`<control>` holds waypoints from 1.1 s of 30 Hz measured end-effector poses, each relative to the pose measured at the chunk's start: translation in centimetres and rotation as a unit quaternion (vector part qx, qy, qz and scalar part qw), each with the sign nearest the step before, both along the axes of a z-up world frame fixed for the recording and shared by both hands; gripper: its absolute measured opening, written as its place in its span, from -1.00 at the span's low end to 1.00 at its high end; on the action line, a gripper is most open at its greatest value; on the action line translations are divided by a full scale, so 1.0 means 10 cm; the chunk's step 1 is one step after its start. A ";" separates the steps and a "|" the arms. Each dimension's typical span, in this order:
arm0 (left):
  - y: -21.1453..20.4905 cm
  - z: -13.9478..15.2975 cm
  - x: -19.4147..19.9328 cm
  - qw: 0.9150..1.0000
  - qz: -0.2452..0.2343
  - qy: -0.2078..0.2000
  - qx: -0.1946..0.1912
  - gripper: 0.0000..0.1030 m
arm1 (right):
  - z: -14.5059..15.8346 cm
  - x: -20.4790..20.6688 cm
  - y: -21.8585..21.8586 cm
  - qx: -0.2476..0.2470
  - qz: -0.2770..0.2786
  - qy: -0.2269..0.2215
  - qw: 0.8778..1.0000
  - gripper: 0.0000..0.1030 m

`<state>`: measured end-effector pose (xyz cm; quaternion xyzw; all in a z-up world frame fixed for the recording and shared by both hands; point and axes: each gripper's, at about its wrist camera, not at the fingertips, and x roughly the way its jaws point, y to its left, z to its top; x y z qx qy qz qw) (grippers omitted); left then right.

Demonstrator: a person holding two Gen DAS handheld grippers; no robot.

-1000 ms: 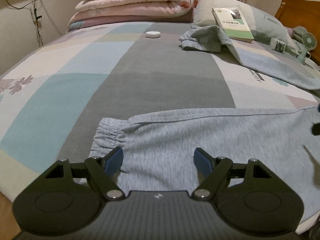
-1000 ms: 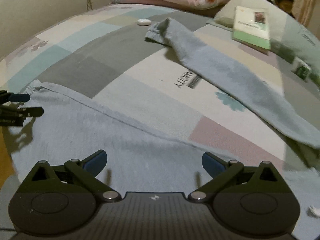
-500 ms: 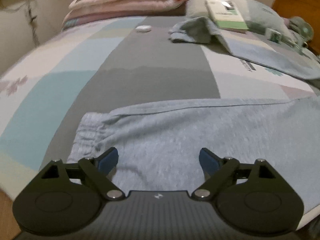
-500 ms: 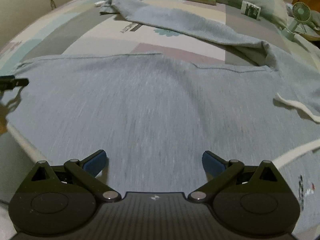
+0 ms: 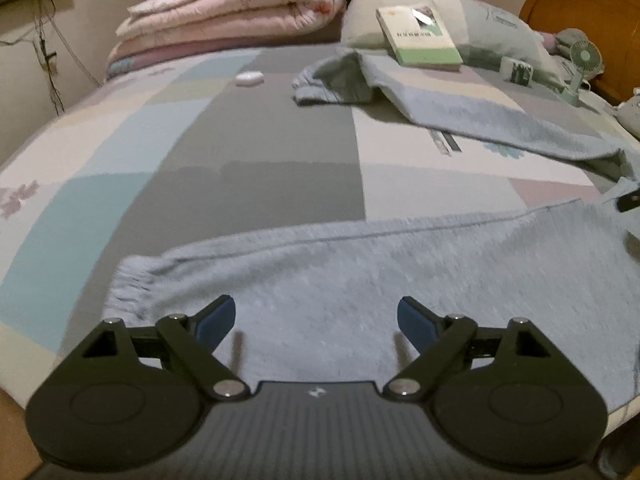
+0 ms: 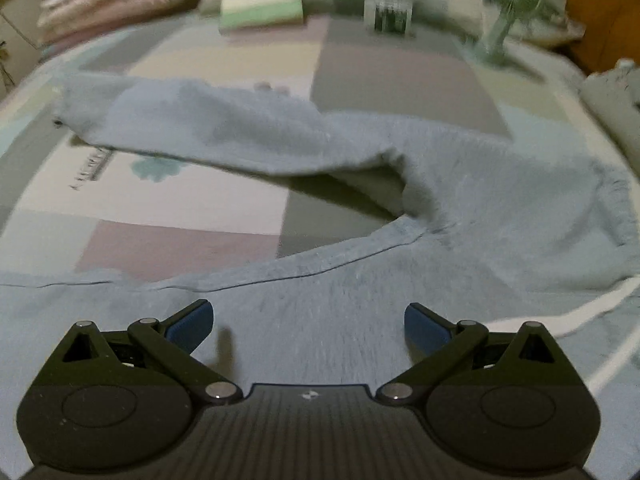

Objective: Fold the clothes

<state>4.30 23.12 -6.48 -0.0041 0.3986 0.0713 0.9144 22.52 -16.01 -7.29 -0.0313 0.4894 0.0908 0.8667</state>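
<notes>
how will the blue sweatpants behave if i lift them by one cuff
Probably floppy: the sweatpants lie limp, one leg draped loosely. Likely the rest would hang and drag behind. The fleecy knit should grip well between open left gripper fingers.

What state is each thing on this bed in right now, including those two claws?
Left claw: open, empty, over the near trouser leg.
Right claw: open, empty, over the trousers' seat.
Grey-blue trousers: unfolded, legs spread apart in a V.
Far trouser leg: stretched across the bed, cuff rumpled.
Pink quilt: folded, stacked.
Book: closed, leaning on the pillow.
Hand fan: upright; whether it is spinning cannot be told.
</notes>
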 end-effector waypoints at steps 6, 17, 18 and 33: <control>0.14 -0.18 -0.02 1.000 0.017 0.022 -0.012 0.79 | -0.13 0.32 0.05 -0.011 -0.015 -0.027 0.999 1.00; 0.33 -0.20 -0.18 0.999 0.029 0.015 -0.032 0.81 | 0.23 0.10 0.31 0.007 0.010 -0.009 1.000 1.00; 0.34 -0.20 -0.19 0.999 0.030 0.014 -0.033 0.81 | 0.23 0.04 0.38 0.006 0.021 -0.005 1.000 1.00; 0.48 -0.14 -0.39 0.999 0.031 0.006 -0.026 0.82 | 0.13 0.03 0.58 0.017 0.017 -0.005 1.000 1.00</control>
